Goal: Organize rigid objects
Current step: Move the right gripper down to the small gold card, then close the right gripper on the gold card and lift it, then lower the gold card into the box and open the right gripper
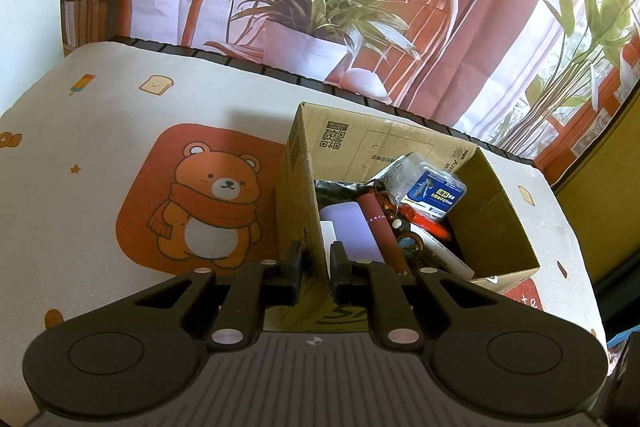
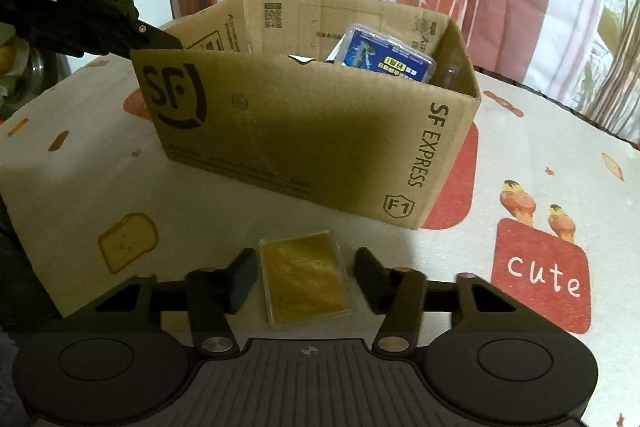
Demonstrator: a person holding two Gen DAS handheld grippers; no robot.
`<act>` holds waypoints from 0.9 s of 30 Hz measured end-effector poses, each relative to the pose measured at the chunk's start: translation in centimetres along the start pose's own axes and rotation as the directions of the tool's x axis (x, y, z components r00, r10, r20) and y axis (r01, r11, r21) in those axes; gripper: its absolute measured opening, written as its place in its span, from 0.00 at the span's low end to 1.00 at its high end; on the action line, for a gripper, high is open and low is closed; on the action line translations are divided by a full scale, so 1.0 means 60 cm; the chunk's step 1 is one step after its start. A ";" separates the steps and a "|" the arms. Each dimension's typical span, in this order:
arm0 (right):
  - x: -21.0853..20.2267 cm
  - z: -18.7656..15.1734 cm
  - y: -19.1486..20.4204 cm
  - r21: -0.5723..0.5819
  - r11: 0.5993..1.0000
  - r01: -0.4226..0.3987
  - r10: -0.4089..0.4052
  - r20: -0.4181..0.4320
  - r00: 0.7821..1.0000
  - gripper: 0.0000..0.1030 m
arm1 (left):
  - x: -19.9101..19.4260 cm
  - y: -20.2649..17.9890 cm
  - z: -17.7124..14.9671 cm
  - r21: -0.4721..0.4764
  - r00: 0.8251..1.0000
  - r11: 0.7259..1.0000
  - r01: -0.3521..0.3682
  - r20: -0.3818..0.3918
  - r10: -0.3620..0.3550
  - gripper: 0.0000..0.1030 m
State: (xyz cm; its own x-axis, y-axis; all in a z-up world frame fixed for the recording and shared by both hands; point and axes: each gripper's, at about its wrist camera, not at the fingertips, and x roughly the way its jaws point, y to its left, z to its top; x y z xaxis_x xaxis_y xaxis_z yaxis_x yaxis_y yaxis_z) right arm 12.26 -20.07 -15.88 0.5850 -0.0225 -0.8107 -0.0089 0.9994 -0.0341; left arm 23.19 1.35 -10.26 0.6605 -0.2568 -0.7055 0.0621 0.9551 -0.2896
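A: Your left tool [image 1: 314, 269] is clamped on the near-left wall of the cardboard box [image 1: 298, 187], pinning it to the counter [image 1: 100, 131].

B: And your right tool [image 2: 306, 273]? Its fingers [image 2: 242, 277] stand on either side of the gold card [image 2: 306, 281], narrowed but with a gap on each side.

A: The card lies flat on the counter, just in front of the box's near wall. The blue packet [image 2: 386, 53] leans inside, at the far end.
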 end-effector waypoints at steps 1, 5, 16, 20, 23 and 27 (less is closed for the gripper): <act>-0.001 0.000 0.000 0.001 1.000 -0.002 0.002 0.001 1.000 0.43 | 0.000 0.000 0.000 0.000 1.000 1.000 0.000 0.000 0.000 0.14; -0.004 0.000 -0.004 0.001 1.000 -0.003 0.003 0.002 1.000 0.42 | 0.000 0.000 0.000 0.000 1.000 1.000 0.000 0.000 0.000 0.14; -0.051 0.010 -0.041 0.112 0.993 0.021 -0.028 0.062 0.998 0.42 | 0.000 0.000 0.000 0.000 1.000 1.000 0.001 -0.001 -0.001 0.14; -0.091 0.025 -0.051 0.123 0.992 0.028 -0.044 0.126 0.991 0.42 | 0.000 0.000 0.000 0.000 1.000 1.000 0.000 0.000 0.000 0.14; -0.122 0.039 -0.060 0.121 0.992 0.038 -0.059 0.173 0.983 0.42 | 0.000 0.000 0.000 -0.001 1.000 1.000 0.001 0.000 -0.001 0.14; -0.157 0.061 -0.073 0.123 0.991 0.055 -0.083 0.228 0.970 0.42 | 0.000 -0.001 0.000 -0.001 1.000 1.000 0.002 -0.001 -0.002 0.14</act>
State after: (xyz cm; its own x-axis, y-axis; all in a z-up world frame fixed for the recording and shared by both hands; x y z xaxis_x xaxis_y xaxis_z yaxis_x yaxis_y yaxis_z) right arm 9.78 -24.16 -5.95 0.7535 -0.0982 -0.6501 0.1233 0.9923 -0.0069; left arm 23.19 1.32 -10.25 0.6599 -0.2590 -0.7053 0.0631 0.9545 -0.2915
